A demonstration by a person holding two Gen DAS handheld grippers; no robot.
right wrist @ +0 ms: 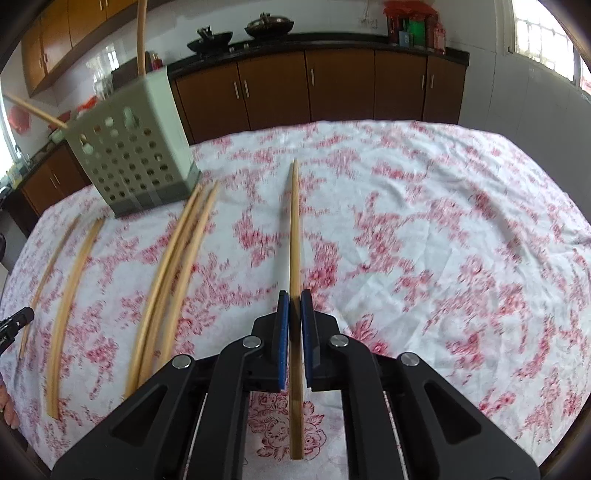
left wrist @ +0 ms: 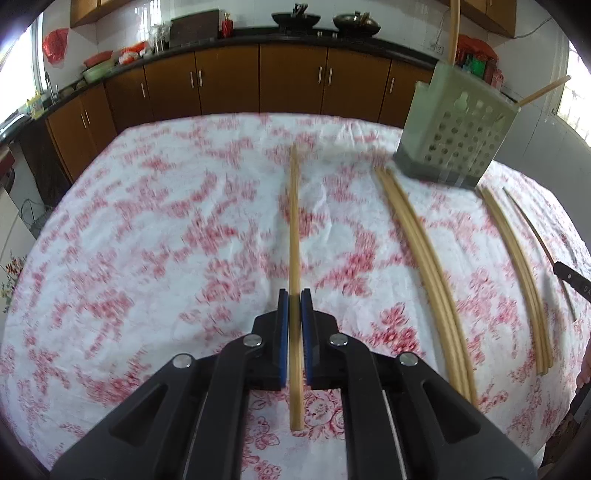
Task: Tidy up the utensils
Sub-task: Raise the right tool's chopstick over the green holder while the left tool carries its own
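your left gripper [left wrist: 294, 295] is clamped on a bamboo chopstick [left wrist: 294, 229], blue pads pressed against both sides of it, stick running straight up the centre of the frame and its butt end poking back between the black arms. your right gripper [right wrist: 294, 295] is the same: pads closed tight on its own chopstick [right wrist: 294, 236], tip pointing toward upper centre.

surface is a table under a white cloth with red floral print [left wrist: 147, 240], wrinkled, blurred by motion in both views. loose chopsticks lie on it: in the left wrist view a bundle of three [left wrist: 424, 258] just right of centre, another pair [left wrist: 517, 266] further right, and a darker thin stick [left wrist: 535, 236] at the right edge. in the right wrist view the same bundle [right wrist: 173, 269] sits left of centre, with a pair [right wrist: 72, 295] at far left.

the pale green perforated holder [left wrist: 454, 129] stands on the cloth in the upper right of the left view, upper left of the right view [right wrist: 133, 147], tilted look from the lens, with chopsticks already sticking out of its top.

room: brown base cabinets [left wrist: 229, 81] under a dark counter along the far wall, two woks [right wrist: 240, 31] on the stove, white tile, a bright window [right wrist: 543, 33] upper right.
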